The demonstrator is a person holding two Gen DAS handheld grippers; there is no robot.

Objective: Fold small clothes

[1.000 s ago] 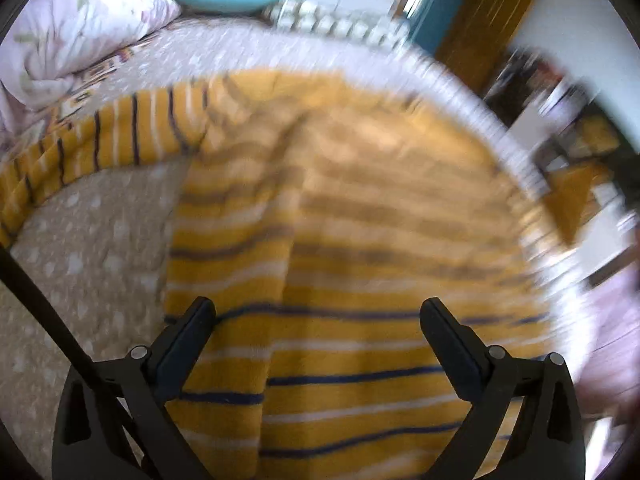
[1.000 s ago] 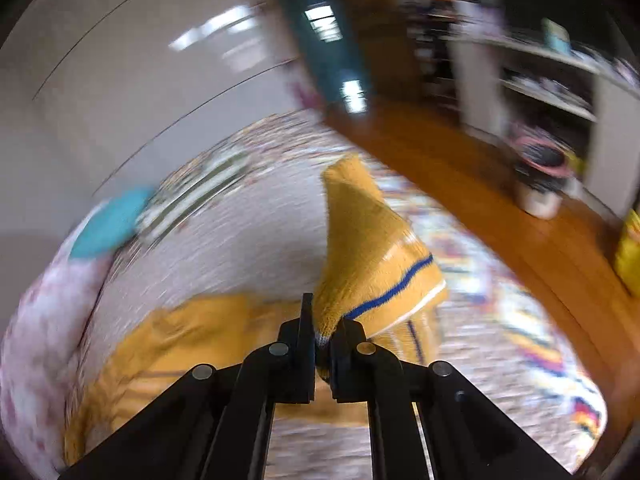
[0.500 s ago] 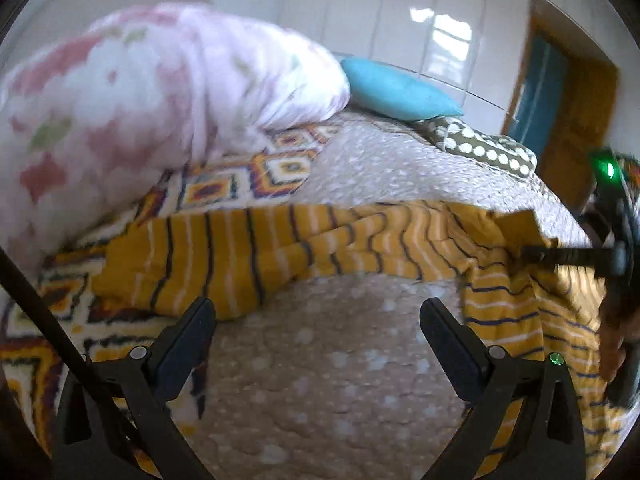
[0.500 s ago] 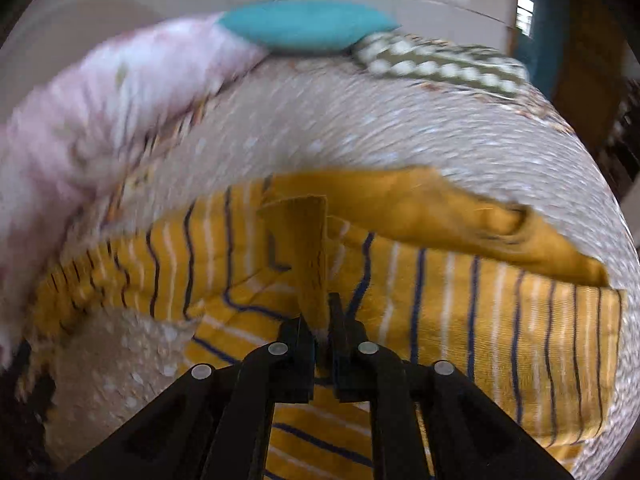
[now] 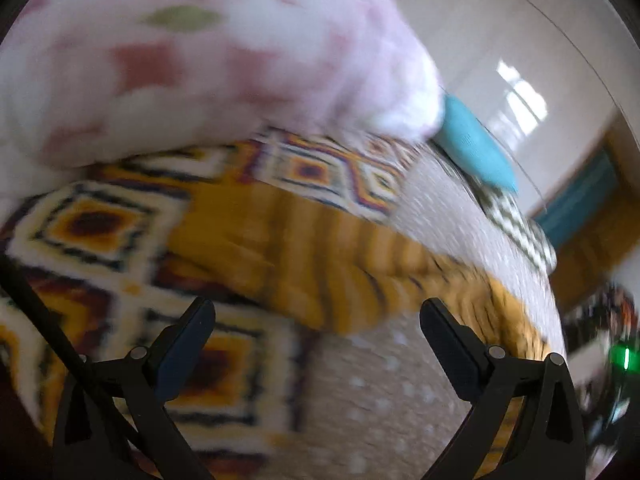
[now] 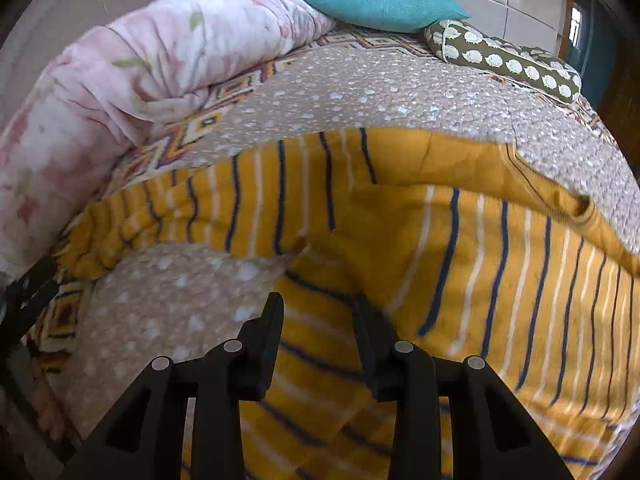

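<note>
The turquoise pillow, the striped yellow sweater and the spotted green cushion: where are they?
turquoise pillow [image 6: 376, 2], right wrist view, middle of its face.
striped yellow sweater [image 6: 480, 264], right wrist view, its body.
spotted green cushion [image 6: 504, 60], right wrist view, its middle.

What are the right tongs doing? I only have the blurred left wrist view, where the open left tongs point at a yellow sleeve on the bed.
Observer: The right tongs are open and hold nothing, poised over the body of the striped yellow sweater.
Reviewer: Is that sleeve folded in yet?
Observer: No. The sleeve lies stretched out sideways toward the pink quilt.
Reviewer: Where is the neckline?
Observer: The collar is at the sweater's far edge, on the right in the right wrist view.
</note>
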